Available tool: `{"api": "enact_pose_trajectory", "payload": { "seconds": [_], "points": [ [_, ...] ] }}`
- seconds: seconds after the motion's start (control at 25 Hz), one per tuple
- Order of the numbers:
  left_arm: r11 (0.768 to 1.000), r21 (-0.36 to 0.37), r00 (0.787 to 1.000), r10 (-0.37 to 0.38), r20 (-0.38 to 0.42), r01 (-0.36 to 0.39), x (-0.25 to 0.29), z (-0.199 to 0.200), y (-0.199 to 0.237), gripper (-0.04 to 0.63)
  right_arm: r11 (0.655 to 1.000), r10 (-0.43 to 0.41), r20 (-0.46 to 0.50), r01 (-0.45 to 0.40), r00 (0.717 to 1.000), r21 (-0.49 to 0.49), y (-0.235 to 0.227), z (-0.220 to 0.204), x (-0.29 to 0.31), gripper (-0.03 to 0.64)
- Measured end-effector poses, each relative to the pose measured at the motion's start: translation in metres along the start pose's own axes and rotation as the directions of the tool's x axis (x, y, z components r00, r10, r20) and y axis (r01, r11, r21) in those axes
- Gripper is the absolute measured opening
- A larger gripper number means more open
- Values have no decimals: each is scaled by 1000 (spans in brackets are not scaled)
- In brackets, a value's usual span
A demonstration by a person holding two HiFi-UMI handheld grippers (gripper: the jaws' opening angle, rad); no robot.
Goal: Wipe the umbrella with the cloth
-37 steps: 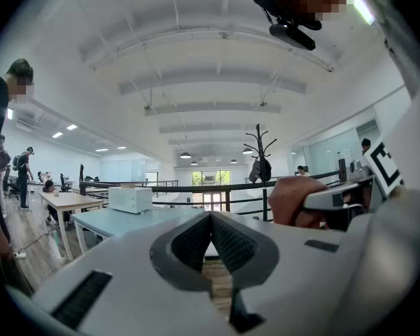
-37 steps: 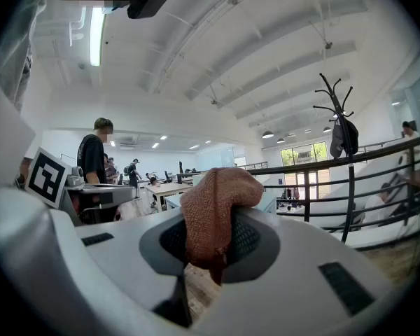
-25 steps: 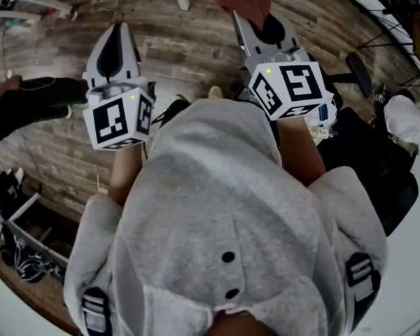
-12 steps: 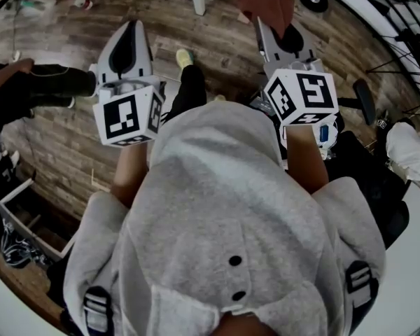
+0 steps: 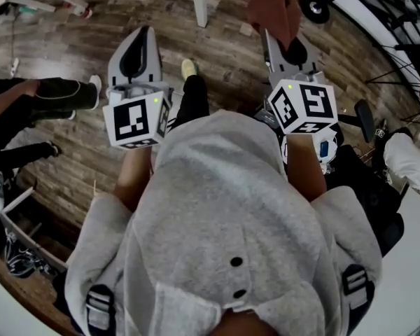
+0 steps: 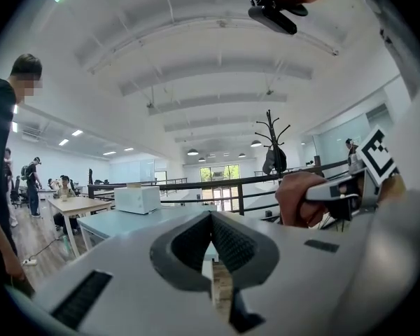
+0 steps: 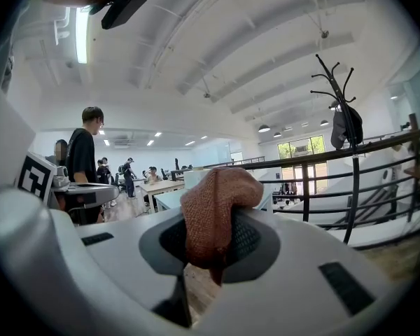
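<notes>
A rust-brown cloth is pinched between the pads of the right gripper, bunched above the tips with a short tail hanging below; the left gripper is pressed together on nothing. A white box on a pale table is shown only in the left gripper view, contents not readable. A railing and coat rack are seen in the gripper views only, the wooden floor and grey hoodie in the head view only, where the cloth is draped over the right gripper's front end.
</notes>
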State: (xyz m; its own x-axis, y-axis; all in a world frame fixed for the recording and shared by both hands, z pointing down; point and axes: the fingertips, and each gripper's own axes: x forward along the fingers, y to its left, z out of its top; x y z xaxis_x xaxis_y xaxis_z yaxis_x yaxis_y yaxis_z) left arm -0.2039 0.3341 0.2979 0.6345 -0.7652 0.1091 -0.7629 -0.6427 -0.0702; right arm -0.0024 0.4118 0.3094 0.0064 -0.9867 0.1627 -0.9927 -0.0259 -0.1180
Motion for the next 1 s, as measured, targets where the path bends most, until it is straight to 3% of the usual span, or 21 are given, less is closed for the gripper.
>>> {"api": "enact_pose_trajectory", "payload": {
  "seconds": [0.4,0.64,1.0],
  "points": [
    [1000,-24,998,-17,-61,16,109,3,63,15,1000,-26,-39,26,999,-11,-19,23,112,75],
    [998,-30,998,-59,-39,58,180,10,105,15,998,-55,-50,55,997,-18,-27,42,186,75],
    [994,-37,994,-108,-15,107,234,13,155,15,994,-91,-72,87,993,-60,-13,56,253,75]
  ]
}}
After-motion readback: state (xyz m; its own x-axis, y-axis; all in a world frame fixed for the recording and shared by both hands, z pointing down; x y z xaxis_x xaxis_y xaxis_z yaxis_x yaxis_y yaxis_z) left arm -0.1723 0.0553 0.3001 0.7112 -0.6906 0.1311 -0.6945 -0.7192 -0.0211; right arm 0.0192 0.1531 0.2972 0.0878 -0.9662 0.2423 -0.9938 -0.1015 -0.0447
